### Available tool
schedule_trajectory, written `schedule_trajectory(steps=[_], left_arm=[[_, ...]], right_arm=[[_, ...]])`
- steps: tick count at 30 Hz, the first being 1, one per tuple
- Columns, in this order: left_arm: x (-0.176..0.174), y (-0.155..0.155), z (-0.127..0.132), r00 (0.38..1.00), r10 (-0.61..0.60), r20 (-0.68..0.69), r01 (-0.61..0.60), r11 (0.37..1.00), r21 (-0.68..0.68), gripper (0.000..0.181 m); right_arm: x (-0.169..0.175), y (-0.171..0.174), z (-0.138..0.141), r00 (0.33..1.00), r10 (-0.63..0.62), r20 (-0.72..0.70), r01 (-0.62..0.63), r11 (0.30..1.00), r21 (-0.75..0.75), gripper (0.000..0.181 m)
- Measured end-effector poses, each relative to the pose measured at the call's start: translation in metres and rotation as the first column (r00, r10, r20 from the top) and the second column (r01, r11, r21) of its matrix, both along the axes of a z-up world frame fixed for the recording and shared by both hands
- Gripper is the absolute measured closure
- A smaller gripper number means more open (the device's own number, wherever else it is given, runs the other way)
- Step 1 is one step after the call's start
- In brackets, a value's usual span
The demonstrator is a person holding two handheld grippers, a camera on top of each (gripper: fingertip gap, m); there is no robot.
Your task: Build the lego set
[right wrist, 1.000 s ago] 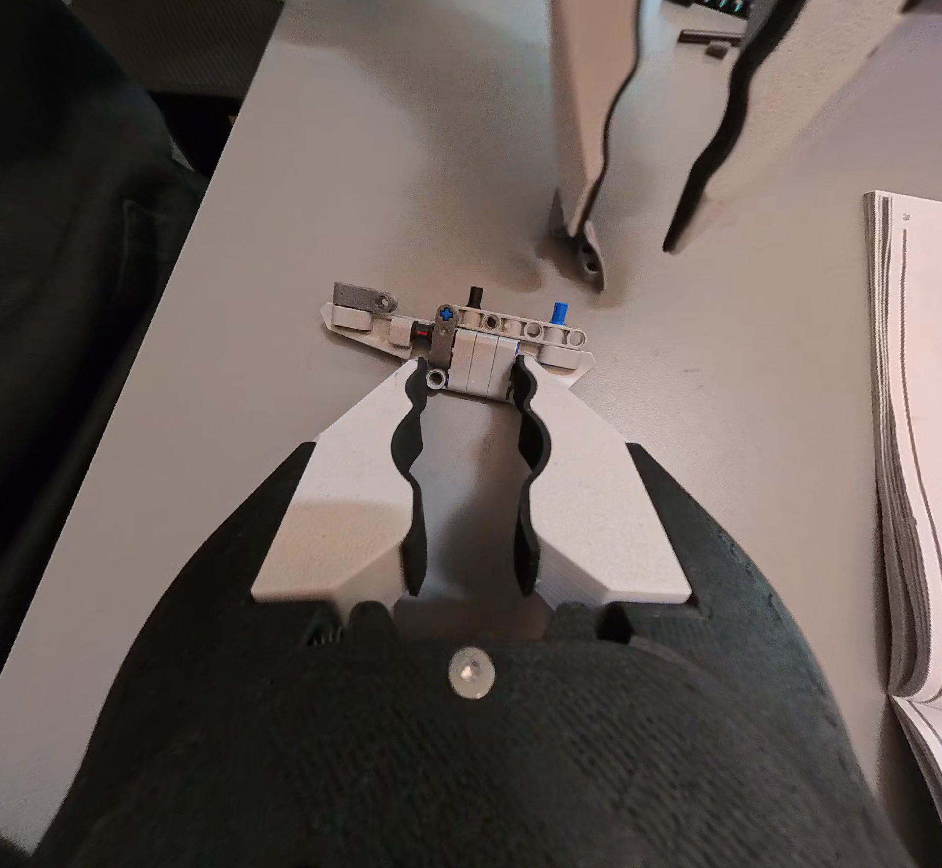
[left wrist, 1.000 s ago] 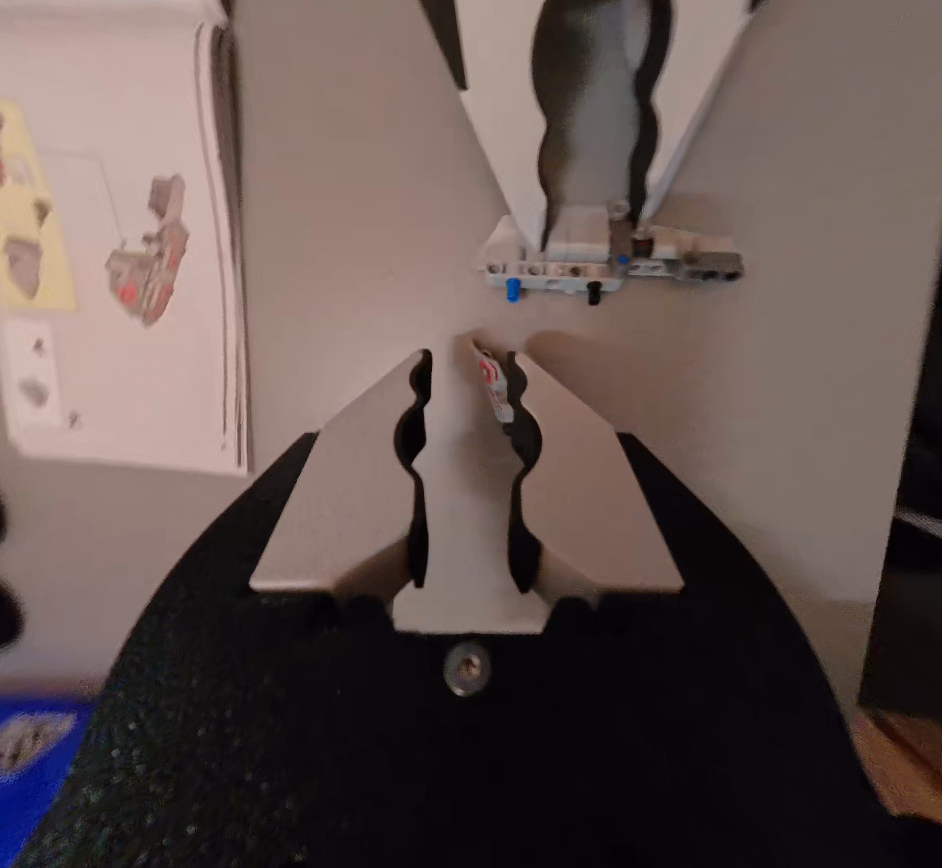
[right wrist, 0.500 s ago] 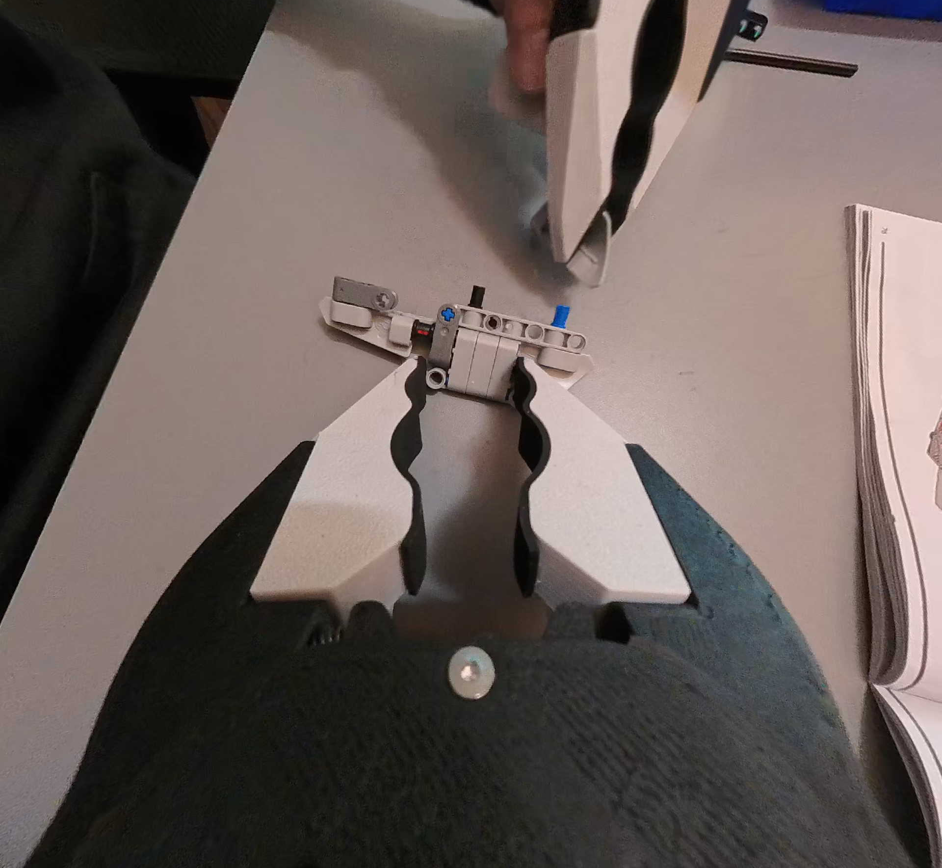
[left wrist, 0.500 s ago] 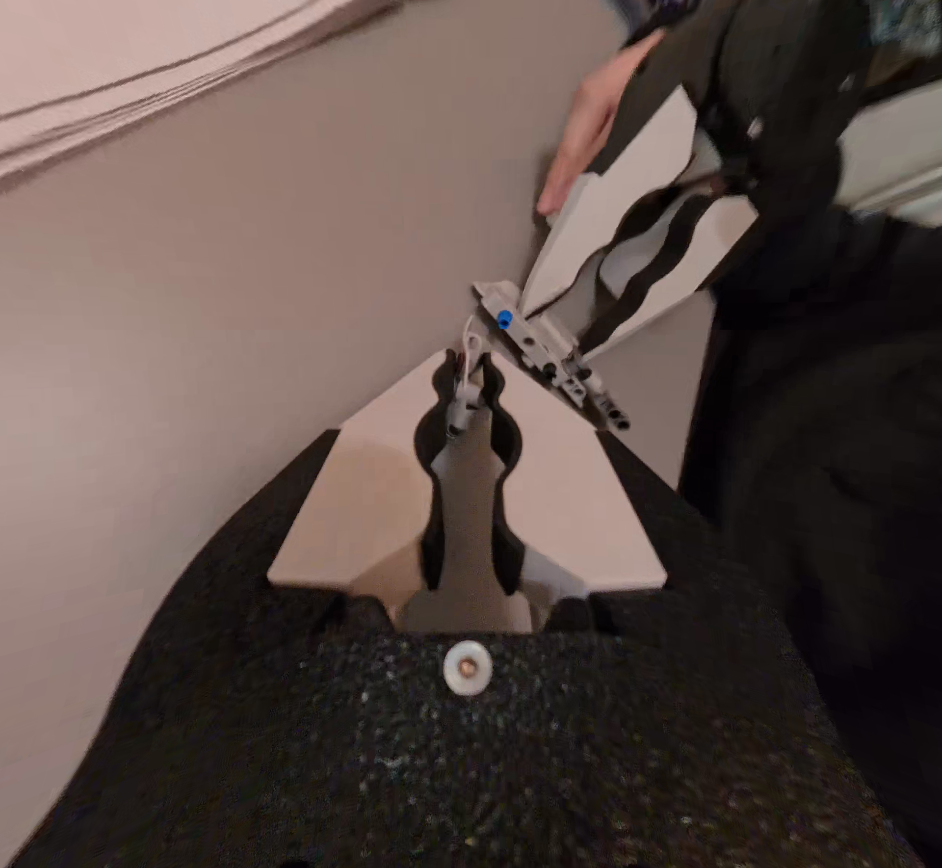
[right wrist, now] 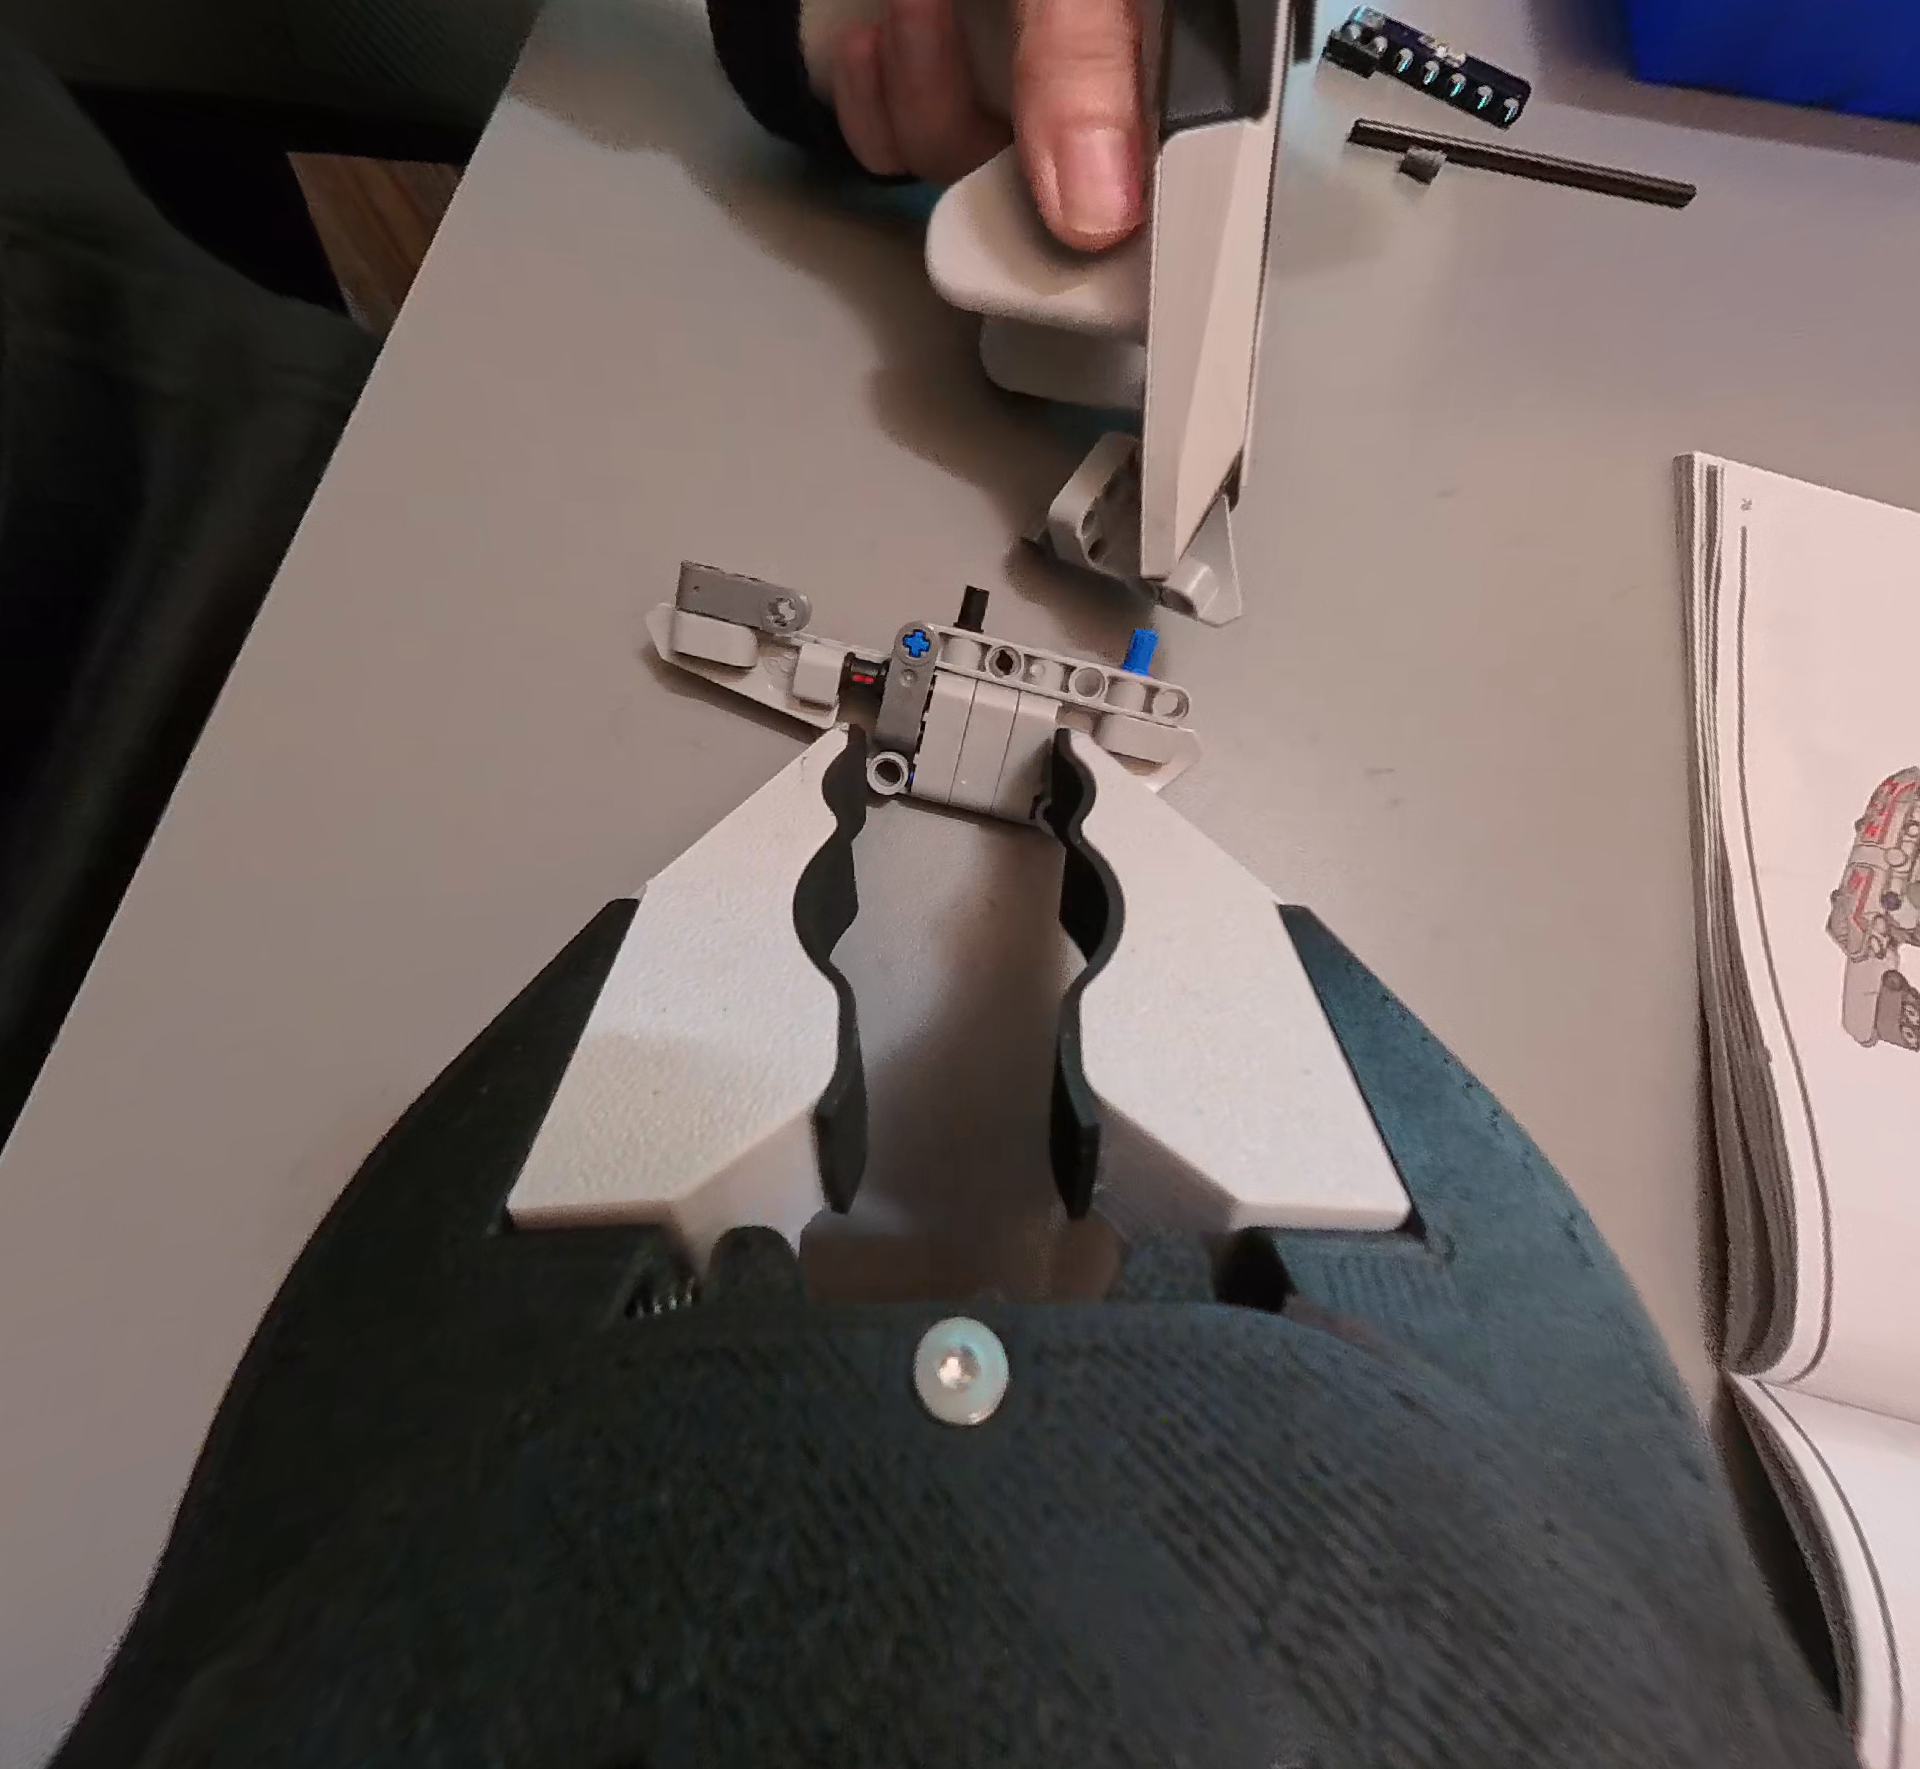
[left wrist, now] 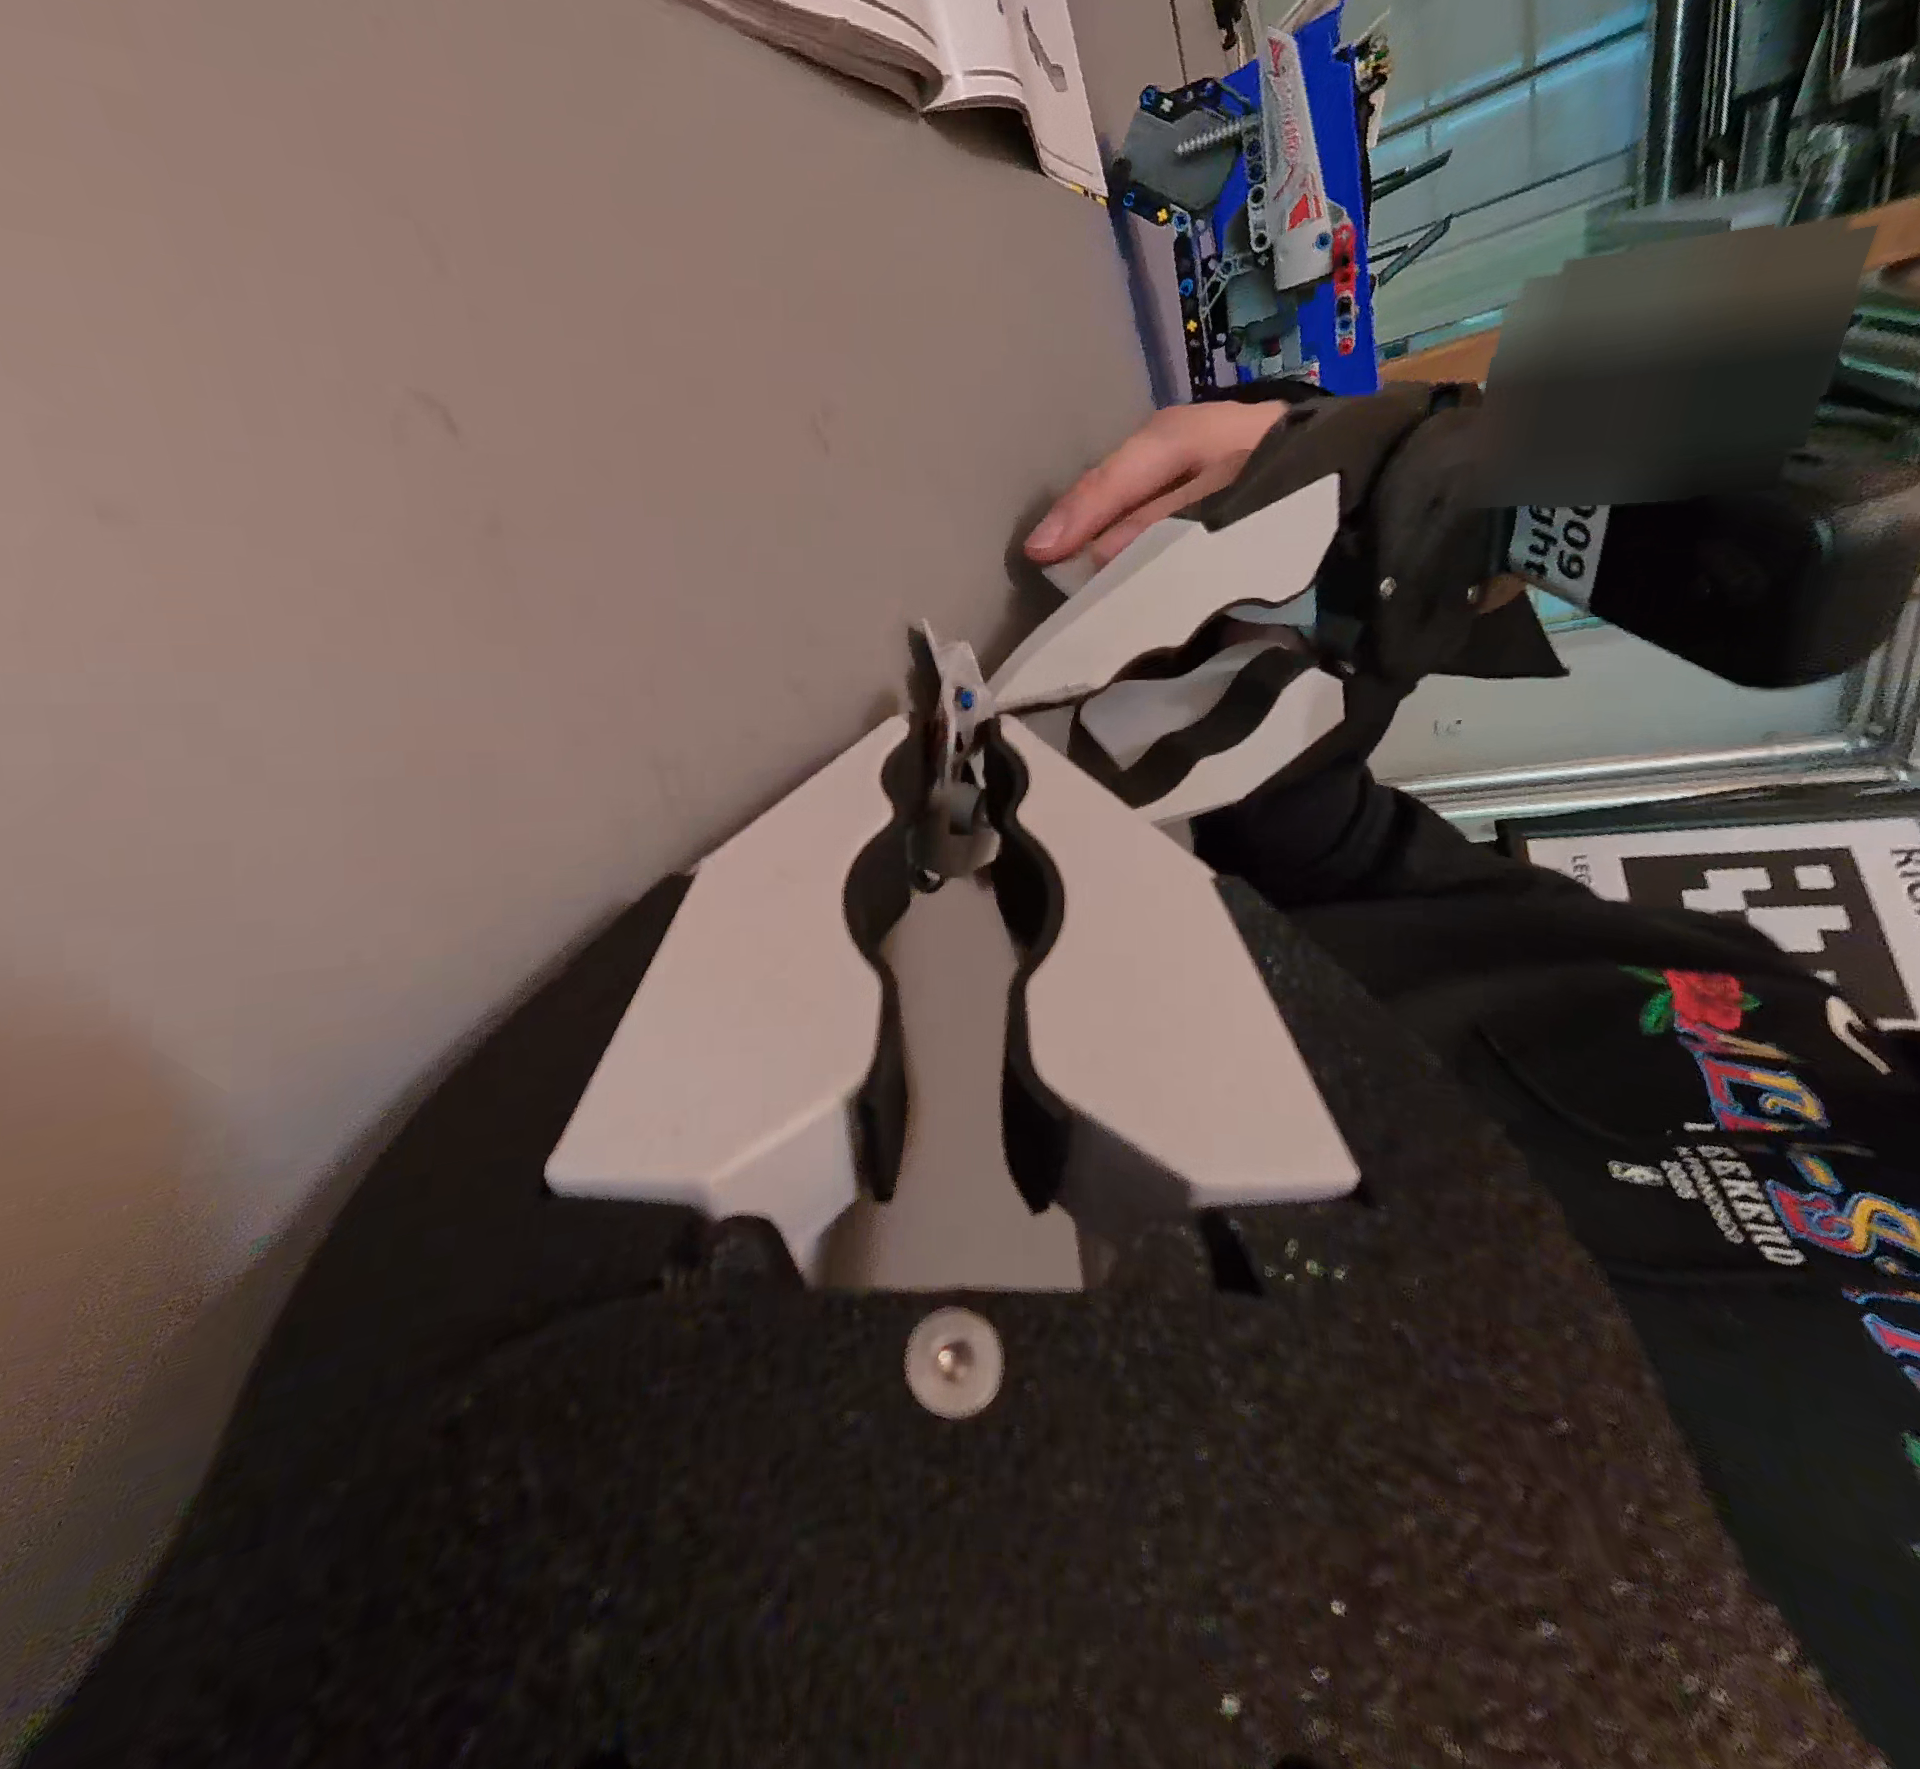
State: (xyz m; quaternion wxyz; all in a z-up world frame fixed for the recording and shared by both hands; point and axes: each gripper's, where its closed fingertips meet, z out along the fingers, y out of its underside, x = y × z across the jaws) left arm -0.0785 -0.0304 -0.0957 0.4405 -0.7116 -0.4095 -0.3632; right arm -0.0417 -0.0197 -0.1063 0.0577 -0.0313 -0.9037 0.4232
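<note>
Right gripper [right wrist: 951, 763] clamps assembly [right wrist: 925, 680] on table [right wrist: 520, 472]. Left gripper [left wrist: 951, 784] pinches grey piece [right wrist: 1101, 514]. Line piece with blue pin [right wrist: 1141, 649], press straight, keep assembly steady.

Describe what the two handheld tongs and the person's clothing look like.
Both tongs, left and right, have pale grey wedge-shaped fingers with wavy black inner pads, on rough black bodies with a silver screw. The sleeve is black; the black shirt bears colourful embroidery.

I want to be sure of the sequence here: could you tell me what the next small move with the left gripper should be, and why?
Probably ease the left gripper, shut on the small grey piece, toward the blue pin. The right gripper holds the grey assembly on the table, and a gap remains between piece and pin.
</note>
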Motion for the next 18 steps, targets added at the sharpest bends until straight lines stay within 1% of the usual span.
schedule_trajectory(steps=[2, 7, 12, 18], left_arm=[[-0.0004, 0.0018, -0.0022, 0.999, 0.023, 0.032, -0.022, 0.999, -0.025, 0.174], [-0.0003, 0.0013, -0.0079, 0.995, 0.077, 0.069, -0.069, 0.992, -0.107, 0.174], [0.0054, -0.0009, -0.0075, 0.984, 0.138, 0.113, -0.125, 0.986, -0.109, 0.174], [0.0061, -0.0042, -0.0054, 0.968, 0.196, 0.159, -0.189, 0.98, -0.056, 0.174]], right_arm=[[-0.0029, 0.0004, 0.0005, 1.0, -0.018, -0.019, 0.018, 1.0, -0.001, 0.142], [-0.0031, -0.0001, -0.0002, 1.0, -0.021, 0.0, 0.021, 1.0, -0.001, 0.141], [-0.0001, -0.0017, -0.0008, 1.0, -0.01, -0.003, 0.01, 1.0, 0.001, 0.147], [0.0058, -0.0045, -0.0012, 1.0, 0.005, 0.012, -0.005, 1.0, 0.002, 0.149]])
